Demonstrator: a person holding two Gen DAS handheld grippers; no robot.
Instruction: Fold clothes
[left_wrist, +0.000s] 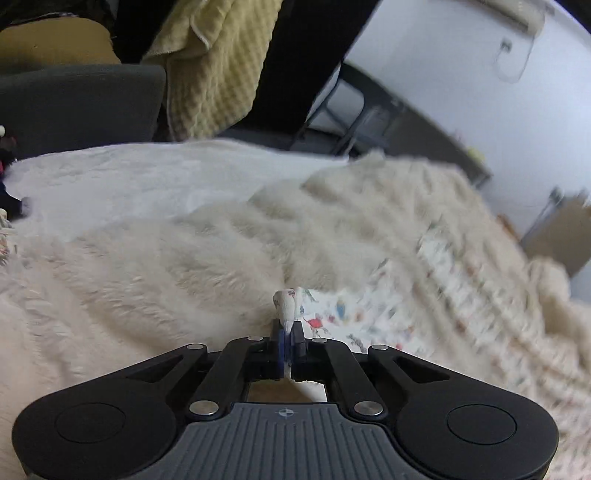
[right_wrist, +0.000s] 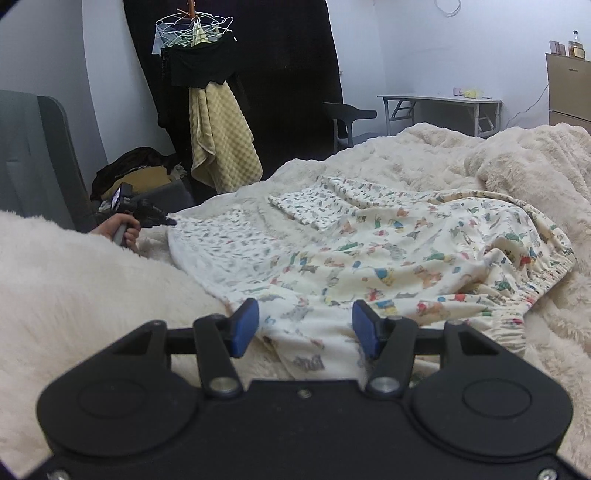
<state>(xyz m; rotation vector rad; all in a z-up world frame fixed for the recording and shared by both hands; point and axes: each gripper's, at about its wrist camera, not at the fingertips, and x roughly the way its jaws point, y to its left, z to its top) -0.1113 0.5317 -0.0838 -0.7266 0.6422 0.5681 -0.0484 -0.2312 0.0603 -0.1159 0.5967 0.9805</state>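
1. The printed pyjama trousers lie spread on the fluffy cream blanket, straight ahead of the right gripper, elastic waistband off to its right.
2. The left gripper is clenched on a pinch of the printed cloth, a small white tuft poking up past its fingertips. In the right wrist view it sits far ahead and to the left, at the leg's far hem, with the person's hand on its handle.
3. The right gripper stands about half open, its blue pads either side of the near edge of the cloth; no pad looks to be pressing, so nothing is gripped there.
4. A folded piece of similar print lies beyond the trousers.
5. Judged step: taking hold of the garment's ends ahead of the first fold.
6. Next, the right pads need to close on the near edge, then both ends lift together and carry across evenly, keeping the cloth taut so it does not bunch on the fluffy blanket.
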